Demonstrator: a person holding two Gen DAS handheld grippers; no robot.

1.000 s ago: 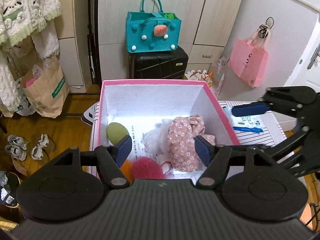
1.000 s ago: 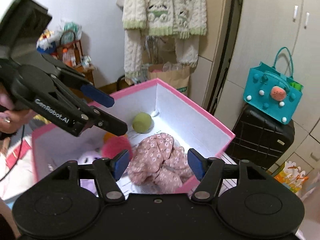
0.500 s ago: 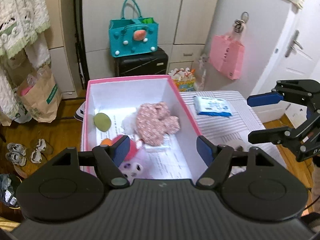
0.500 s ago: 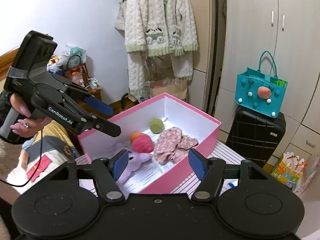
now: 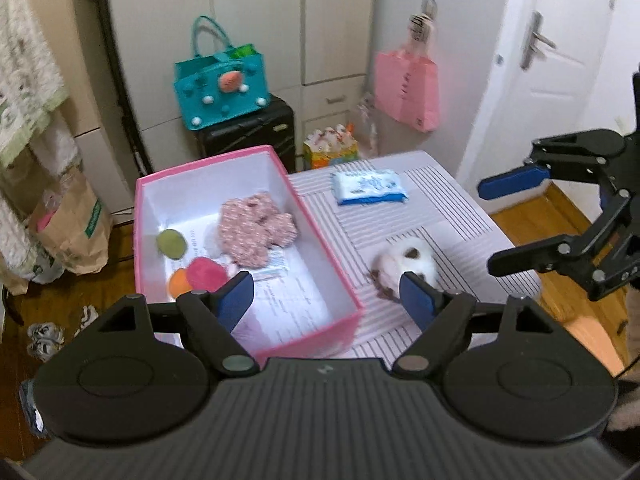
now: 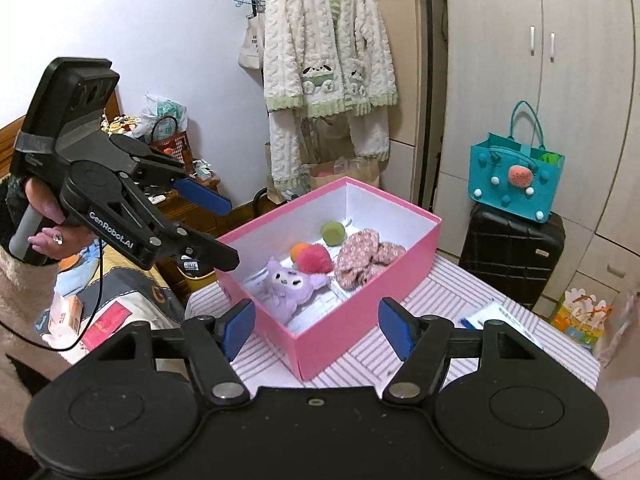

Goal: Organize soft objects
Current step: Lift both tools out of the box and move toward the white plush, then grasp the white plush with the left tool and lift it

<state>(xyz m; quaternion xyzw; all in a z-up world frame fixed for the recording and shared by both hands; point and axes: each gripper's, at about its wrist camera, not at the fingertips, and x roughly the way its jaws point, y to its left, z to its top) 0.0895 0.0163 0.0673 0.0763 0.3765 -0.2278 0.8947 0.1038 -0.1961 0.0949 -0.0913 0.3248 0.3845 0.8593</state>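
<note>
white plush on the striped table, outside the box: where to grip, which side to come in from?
Grip the white plush across its rounded middle, coming down from above. It lies low on the striped table just right of the pink box, with bare table on its far and right sides. Keep the fingers off the box wall. The left gripper, jaws opening and empty, is nearest. Its far end is blurred, so finer detail is unclear.

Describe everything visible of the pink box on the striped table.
The pink box is an open, lidless rectangular carton, pink outside and on its rim, white inside, apparently cardboard. It stands upright on the striped table. Inside lie a green ball, an orange and a pink pompom, a purple plush, a floral cloth and printed paper. Neither gripper touches it.
</note>
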